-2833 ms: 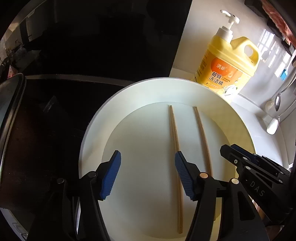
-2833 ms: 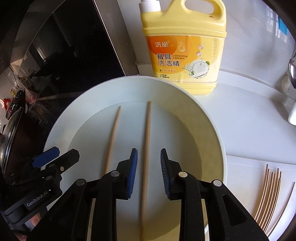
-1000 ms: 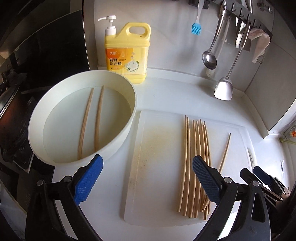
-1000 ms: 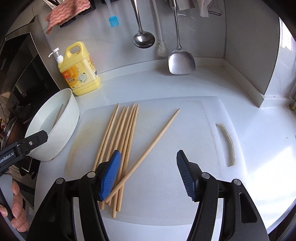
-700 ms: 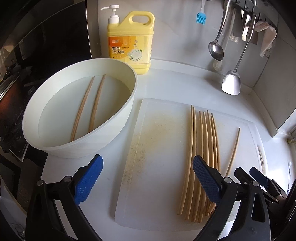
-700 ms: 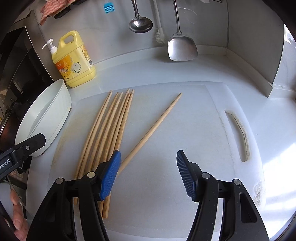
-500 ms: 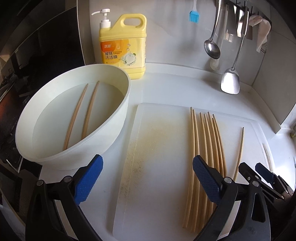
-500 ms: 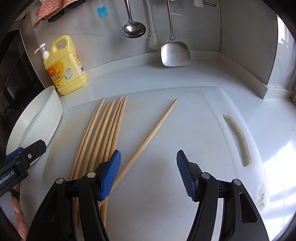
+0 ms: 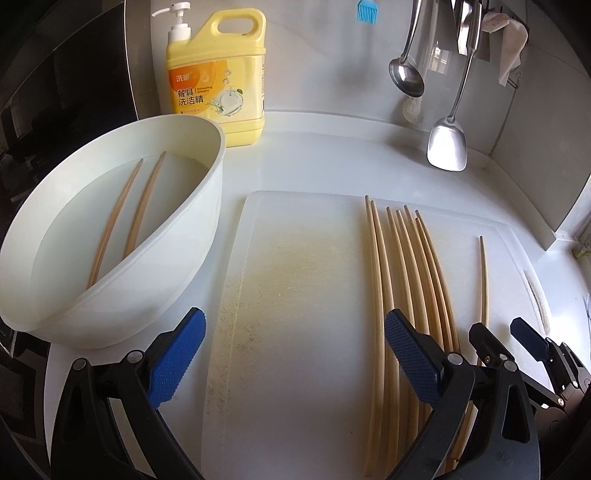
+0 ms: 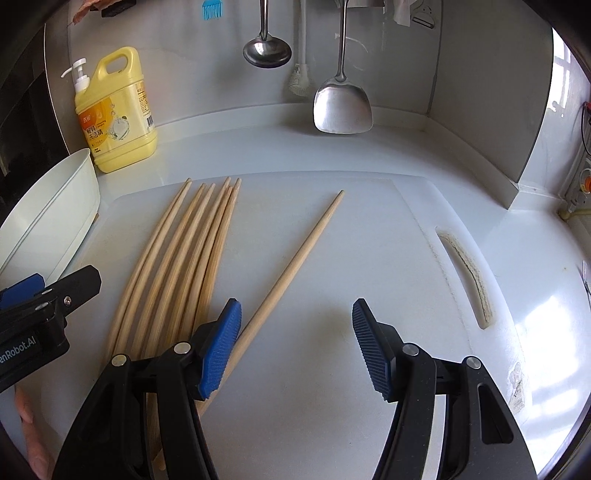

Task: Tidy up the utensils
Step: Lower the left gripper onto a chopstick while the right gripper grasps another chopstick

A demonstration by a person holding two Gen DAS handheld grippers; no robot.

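Several wooden chopsticks lie side by side on a white cutting board. One single chopstick lies apart, slanted to their right. Two more chopsticks rest in a white basin of water on the left. My left gripper hangs open over the board's left half, empty. My right gripper is open too, with the single chopstick's near end just by its left pad.
A yellow dish-soap bottle stands behind the basin. A ladle, a spatula and a blue brush hang on the back wall. A dark stove surface lies left. A hand shows bottom left.
Both grippers have sunk closer to the cutting board and left the basin, where two chopsticks now lie. The jaws stay open as before.
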